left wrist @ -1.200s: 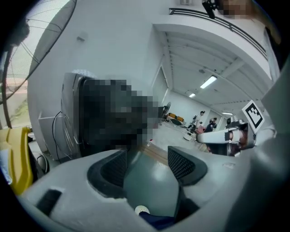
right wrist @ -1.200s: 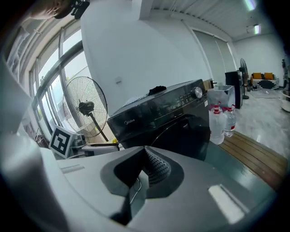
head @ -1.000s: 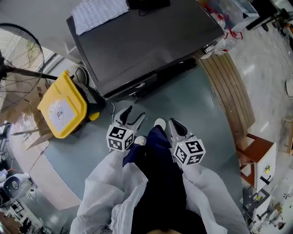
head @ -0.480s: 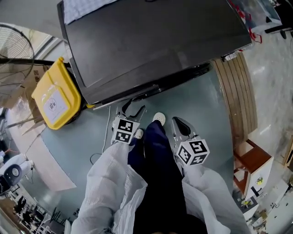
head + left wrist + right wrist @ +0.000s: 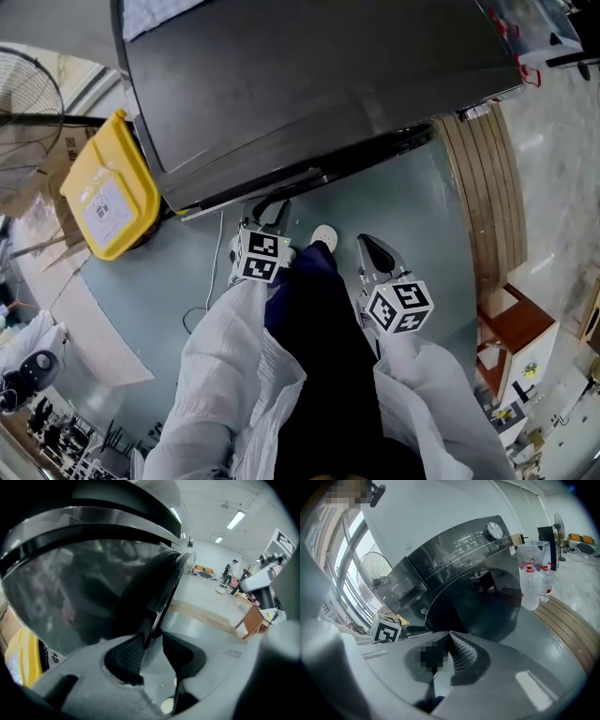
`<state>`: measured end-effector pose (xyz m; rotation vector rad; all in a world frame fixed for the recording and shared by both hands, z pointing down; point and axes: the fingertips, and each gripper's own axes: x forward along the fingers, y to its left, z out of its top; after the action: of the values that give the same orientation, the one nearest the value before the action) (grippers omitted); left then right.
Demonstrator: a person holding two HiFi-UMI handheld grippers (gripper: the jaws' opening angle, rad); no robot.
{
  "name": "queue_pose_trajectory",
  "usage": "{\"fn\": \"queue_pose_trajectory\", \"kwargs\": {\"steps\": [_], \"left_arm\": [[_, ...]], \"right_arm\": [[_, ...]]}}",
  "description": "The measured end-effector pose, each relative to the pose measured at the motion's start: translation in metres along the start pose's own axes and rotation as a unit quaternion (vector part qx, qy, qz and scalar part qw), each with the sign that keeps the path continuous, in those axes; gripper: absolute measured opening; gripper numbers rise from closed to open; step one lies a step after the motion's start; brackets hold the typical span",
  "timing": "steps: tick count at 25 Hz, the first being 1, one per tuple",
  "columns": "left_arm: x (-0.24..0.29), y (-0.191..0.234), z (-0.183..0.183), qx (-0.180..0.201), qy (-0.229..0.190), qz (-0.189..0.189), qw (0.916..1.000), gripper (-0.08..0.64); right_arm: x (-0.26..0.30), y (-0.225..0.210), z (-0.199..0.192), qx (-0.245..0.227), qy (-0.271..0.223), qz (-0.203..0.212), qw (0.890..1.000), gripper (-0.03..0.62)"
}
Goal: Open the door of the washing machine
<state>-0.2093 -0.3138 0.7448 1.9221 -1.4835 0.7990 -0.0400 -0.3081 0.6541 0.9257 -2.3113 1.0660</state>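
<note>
Grasping: left gripper (image 5: 152, 640) jaws, just closing, straddle dark round glass door (image 5: 93, 588) rim at 12 o'clock, unclamped; next pinch, pull.

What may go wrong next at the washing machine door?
The left tool, whose jaws have just been closing, has only the thin rim of the dark round glass door between its pads; it may slip off when pulled. The shut right tool hangs before the door and may block its swing.
</note>
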Motion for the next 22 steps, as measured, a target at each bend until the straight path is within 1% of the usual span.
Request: {"fn": "queue_pose_trajectory", "kwargs": {"steps": [4,8,10,13,16,18,19,22], "left_arm": [[-0.002,0.002,-0.005,0.014,0.007,-0.008,0.9998,0.109],[-0.007,0.004,-0.008,0.023,0.013,-0.008,0.9996,0.097],[-0.010,0.000,-0.012,0.026,0.016,-0.016,0.9994,0.092],[-0.014,-0.013,-0.020,0.041,0.019,-0.040,0.9982,0.085],[-0.020,-0.037,-0.030,0.075,0.016,-0.075,0.9942,0.074],[-0.024,-0.059,-0.038,0.090,0.016,-0.098,0.9910,0.068],[-0.026,-0.070,-0.042,0.087,0.015,-0.107,0.9903,0.066],[-0.030,-0.098,-0.050,0.059,0.009,-0.127,0.9901,0.069]], "right_arm": [[-0.011,0.010,-0.012,0.006,-0.006,-0.018,1.000,0.009],[-0.028,0.024,-0.019,0.014,-0.027,-0.036,0.999,0.008],[-0.039,0.027,-0.024,0.022,-0.037,-0.050,0.998,0.009],[-0.054,0.032,-0.036,0.035,-0.054,-0.075,0.995,0.009],[-0.067,0.039,-0.050,0.047,-0.069,-0.098,0.992,0.009],[-0.077,0.044,-0.059,0.052,-0.076,-0.111,0.990,0.008],[-0.083,0.046,-0.062,0.054,-0.081,-0.116,0.988,0.009],[-0.102,0.051,-0.070,0.059,-0.099,-0.132,0.985,0.009]]}}
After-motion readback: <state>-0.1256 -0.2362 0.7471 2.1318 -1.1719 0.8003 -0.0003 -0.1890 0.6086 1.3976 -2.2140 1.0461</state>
